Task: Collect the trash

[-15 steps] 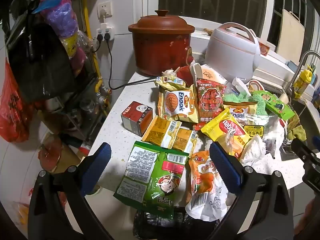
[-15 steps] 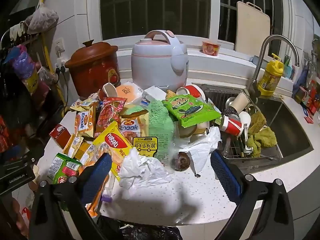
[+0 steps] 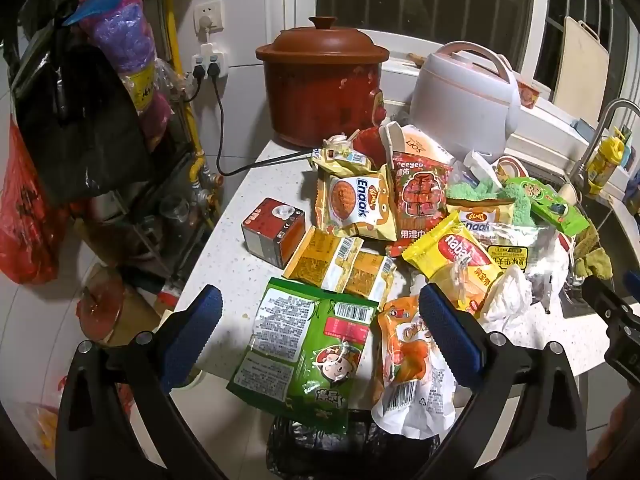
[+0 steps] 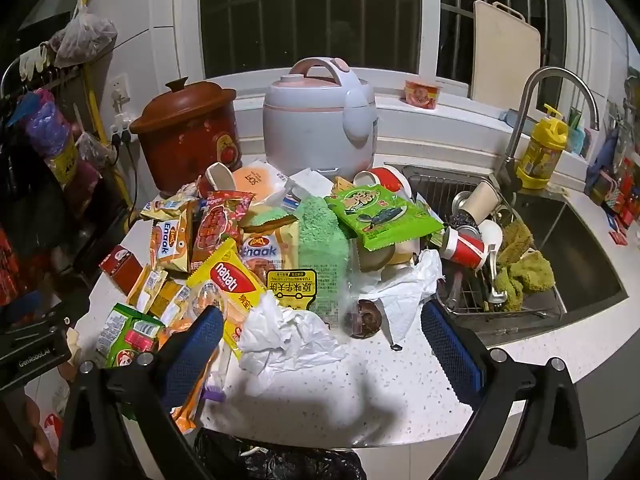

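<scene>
Overhead, left gripper [image 3: 320, 332] spread above green crinkled snack wrapper [image 3: 308, 360]; right gripper [image 4: 322, 344] spread above crumpled white tissue [image 4: 286, 340].

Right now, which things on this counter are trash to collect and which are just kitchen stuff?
Trash to collect:
green snack bag
orange wrapper
yellow Nabati wrapper
crumpled tissue
red paper cup

Just kitchen stuff:
clay pot
rice cooker
faucet
yellow bottle

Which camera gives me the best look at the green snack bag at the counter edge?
Left wrist. The green bag lies whole between the open left gripper fingers, barcode and cartoon face clear. In the right wrist view the bag sits at far left, small and partly hidden behind that gripper's finger.
</scene>
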A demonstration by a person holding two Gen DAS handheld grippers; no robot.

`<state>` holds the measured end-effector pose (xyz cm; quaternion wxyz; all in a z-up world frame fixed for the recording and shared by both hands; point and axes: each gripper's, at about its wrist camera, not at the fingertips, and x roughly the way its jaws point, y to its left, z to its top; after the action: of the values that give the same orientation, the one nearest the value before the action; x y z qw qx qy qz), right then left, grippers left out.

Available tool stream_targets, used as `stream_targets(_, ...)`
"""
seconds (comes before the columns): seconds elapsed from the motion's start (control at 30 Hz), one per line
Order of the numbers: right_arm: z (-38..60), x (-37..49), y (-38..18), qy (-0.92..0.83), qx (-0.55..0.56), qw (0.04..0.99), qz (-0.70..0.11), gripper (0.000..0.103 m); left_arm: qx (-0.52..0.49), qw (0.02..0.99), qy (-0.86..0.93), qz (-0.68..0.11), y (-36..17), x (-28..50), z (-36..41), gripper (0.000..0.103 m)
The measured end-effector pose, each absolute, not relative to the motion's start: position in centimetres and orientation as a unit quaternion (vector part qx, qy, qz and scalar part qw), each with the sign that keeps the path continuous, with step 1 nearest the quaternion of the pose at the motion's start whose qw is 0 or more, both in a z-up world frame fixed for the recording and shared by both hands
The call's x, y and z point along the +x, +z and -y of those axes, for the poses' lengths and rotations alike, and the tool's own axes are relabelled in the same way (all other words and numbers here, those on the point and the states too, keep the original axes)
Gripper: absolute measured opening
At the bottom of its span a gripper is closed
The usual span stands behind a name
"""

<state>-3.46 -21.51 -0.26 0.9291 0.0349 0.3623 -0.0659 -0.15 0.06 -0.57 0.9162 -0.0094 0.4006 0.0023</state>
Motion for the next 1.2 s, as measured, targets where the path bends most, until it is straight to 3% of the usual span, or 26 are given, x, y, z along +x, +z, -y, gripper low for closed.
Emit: stream_targets(1.2,21.7,-4.1,-0.5,-0.066,0.039,0.928,-0.364,0.098,-0.012,0.914,0.002,-0.406,-0.6,-1.0,-0.6,0.096)
